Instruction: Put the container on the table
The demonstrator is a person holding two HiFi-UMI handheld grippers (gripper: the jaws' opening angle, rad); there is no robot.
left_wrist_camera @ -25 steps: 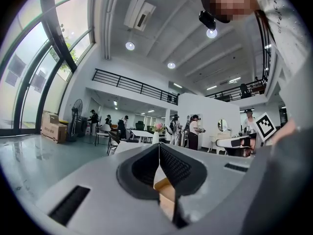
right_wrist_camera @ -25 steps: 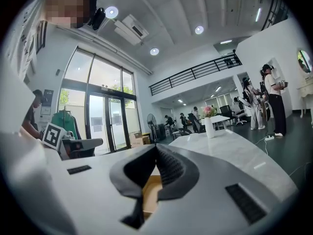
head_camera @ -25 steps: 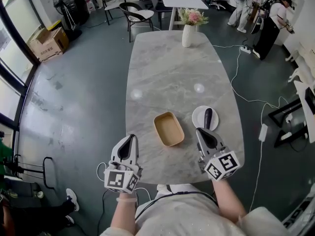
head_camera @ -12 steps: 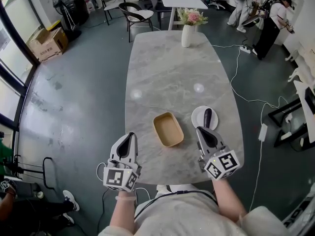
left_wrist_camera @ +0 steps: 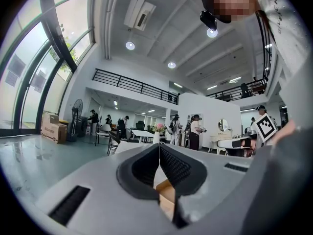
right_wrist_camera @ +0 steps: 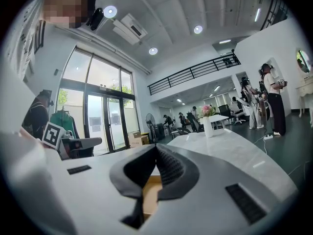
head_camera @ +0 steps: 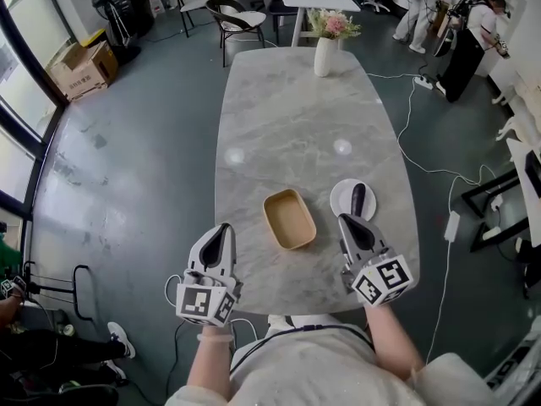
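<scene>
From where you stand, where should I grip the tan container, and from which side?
Probably its near short wall, one jaw inside, one outside, coming from the table's near edge. The container lies open side up, that thin rim faces you, and a plate sits at its right. The left tool and right tool are shut: open one first.

From the head, we look steeply down from high up. The whole table [head_camera: 287, 117] lies far below us, with the left gripper [head_camera: 224, 229] and the right gripper [head_camera: 348, 221] by its near end. Each gripper camera sits low, right behind its own jaws. It looks level along them, so the jaws fill the bottom of our view, very close. Just past the jaw tips, both cameras see the container [left_wrist_camera: 166, 192]. Far beyond the tips, both see the vase [right_wrist_camera: 209, 126]. The head camera sees these two things as well.
</scene>
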